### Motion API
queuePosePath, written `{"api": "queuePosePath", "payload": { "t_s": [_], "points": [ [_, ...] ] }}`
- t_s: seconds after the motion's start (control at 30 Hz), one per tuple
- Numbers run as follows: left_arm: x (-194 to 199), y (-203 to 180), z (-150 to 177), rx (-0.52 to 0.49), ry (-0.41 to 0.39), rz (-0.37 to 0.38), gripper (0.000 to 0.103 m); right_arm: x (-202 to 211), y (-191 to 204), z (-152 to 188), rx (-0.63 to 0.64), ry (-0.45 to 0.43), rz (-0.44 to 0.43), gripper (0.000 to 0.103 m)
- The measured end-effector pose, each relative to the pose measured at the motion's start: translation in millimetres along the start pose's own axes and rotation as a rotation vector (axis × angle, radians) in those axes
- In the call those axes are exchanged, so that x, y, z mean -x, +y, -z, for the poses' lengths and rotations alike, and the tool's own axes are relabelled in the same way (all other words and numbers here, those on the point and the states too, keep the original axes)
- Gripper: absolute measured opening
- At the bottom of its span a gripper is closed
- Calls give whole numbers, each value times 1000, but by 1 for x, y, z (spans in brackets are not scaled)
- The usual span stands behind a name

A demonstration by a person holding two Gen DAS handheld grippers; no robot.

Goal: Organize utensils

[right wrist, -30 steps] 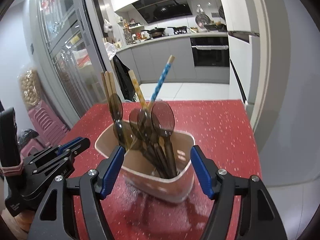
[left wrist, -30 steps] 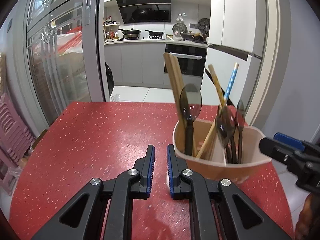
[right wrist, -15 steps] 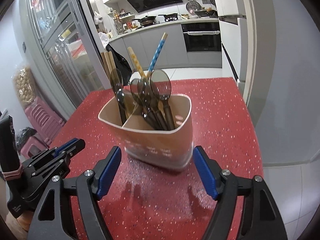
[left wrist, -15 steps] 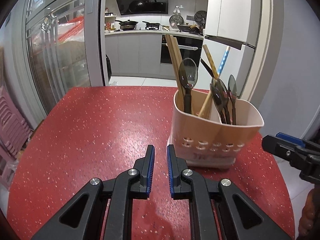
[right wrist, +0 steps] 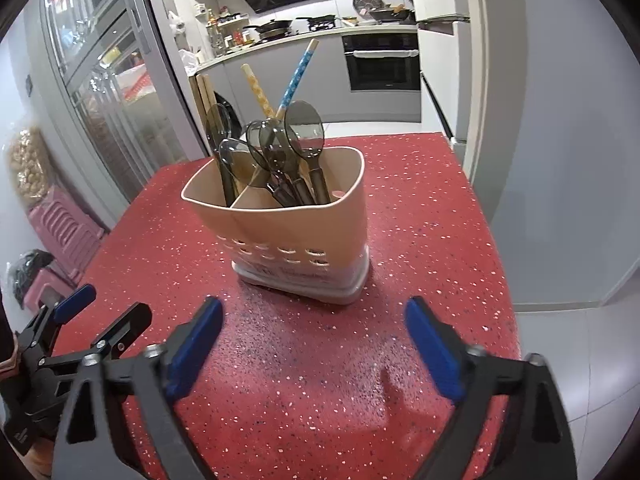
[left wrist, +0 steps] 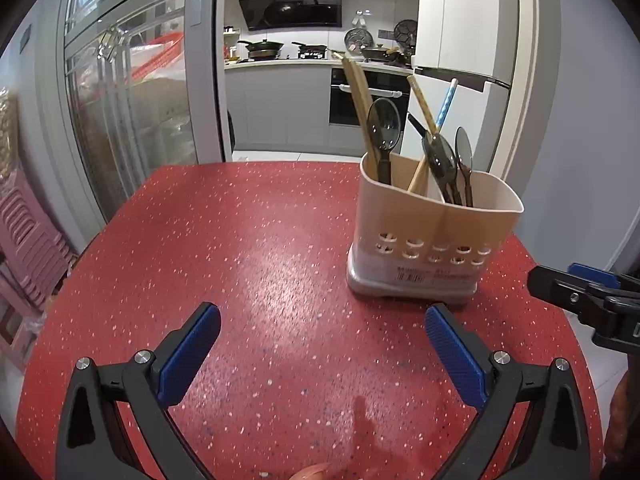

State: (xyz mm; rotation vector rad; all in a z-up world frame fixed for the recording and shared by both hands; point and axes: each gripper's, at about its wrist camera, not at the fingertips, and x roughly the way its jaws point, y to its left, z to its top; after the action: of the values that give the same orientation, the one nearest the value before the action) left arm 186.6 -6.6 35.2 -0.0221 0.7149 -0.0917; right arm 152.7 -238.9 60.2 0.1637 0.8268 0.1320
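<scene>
A beige utensil holder (left wrist: 432, 232) stands upright on the red speckled table (left wrist: 260, 260); it also shows in the right wrist view (right wrist: 296, 232). It holds several dark translucent spoons (right wrist: 280, 148), wooden chopsticks (left wrist: 358, 100) and patterned sticks (right wrist: 298, 74). My left gripper (left wrist: 322, 344) is open and empty, near and left of the holder. My right gripper (right wrist: 314, 340) is open and empty, just in front of the holder. Each gripper shows at the edge of the other's view.
The table's right edge (right wrist: 492, 240) drops to a tiled floor beside a grey wall. Glass cabinet doors (left wrist: 120, 100) and pink stools (left wrist: 24, 240) stand to the left. A kitchen counter (left wrist: 300, 62) lies behind.
My left gripper has opened from shut. Both grippers have drawn back from the holder, which now stands farther away on the table.
</scene>
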Motion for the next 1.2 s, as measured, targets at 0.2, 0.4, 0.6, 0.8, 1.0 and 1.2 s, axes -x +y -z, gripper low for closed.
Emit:
{"api": "queuePosePath", "payload": {
  "t_s": [0.2,0.4,0.6,0.8,1.0,1.2],
  "points": [
    [9,5,6,11,-2,0,103,14,4,8,-1,-69,39,103],
    [17,3,9,13,-17,-14,103,25,10,14,28,-101,93,103],
    [27,2,10,14,-40,-24,103,38,9,21,20,-141,126,103],
    [39,-3,11,-7,-87,-34,103,53,12,26,33,-207,172,103],
    [47,-7,11,-23,-113,-42,103,63,18,29,52,-256,193,103],
    [53,-8,8,-20,-137,-40,103,69,19,29,52,-278,201,103]
  ]
}}
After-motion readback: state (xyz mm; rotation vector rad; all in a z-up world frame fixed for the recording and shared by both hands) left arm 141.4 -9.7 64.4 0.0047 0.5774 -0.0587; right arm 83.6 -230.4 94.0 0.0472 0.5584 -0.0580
